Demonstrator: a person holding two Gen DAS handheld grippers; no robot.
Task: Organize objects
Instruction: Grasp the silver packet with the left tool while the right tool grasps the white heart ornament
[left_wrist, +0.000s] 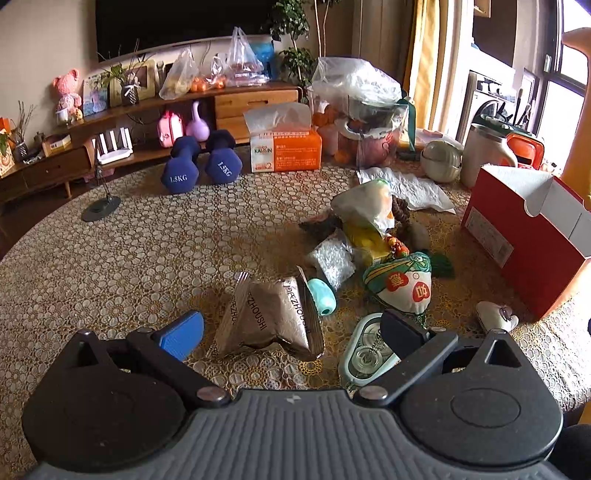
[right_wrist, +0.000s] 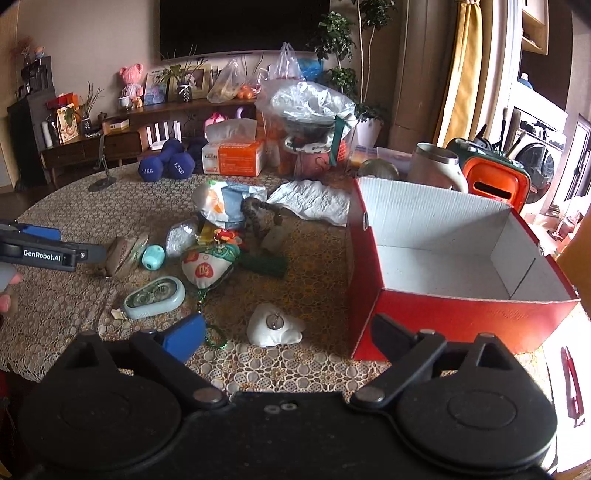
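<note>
The red box (right_wrist: 461, 314) stands open and empty on the lace-covered counter (left_wrist: 129, 258), and the loose things lie in a heap beside its left wall. Farthest from the box in that heap is a crumpled silver foil packet (left_wrist: 269, 317), with a small teal cap (left_wrist: 322, 297) touching its box-side edge. The left claw (left_wrist: 291, 328) stands open around the foil packet, its pads apart from it. Between the packet and the box lie a pale green tape dispenser (right_wrist: 155, 297) and a white embroidered pouch (right_wrist: 207, 267) with red patches. Nearest the box's front corner lies a white lump (right_wrist: 275, 326) with a small metal ring. The right claw (right_wrist: 291, 334) is wide open above that lump, gripping nothing. Two blue dumbbells (left_wrist: 199, 162) and an orange tissue box (left_wrist: 284, 149) sit at the counter's far edge, well apart from the red box
</note>
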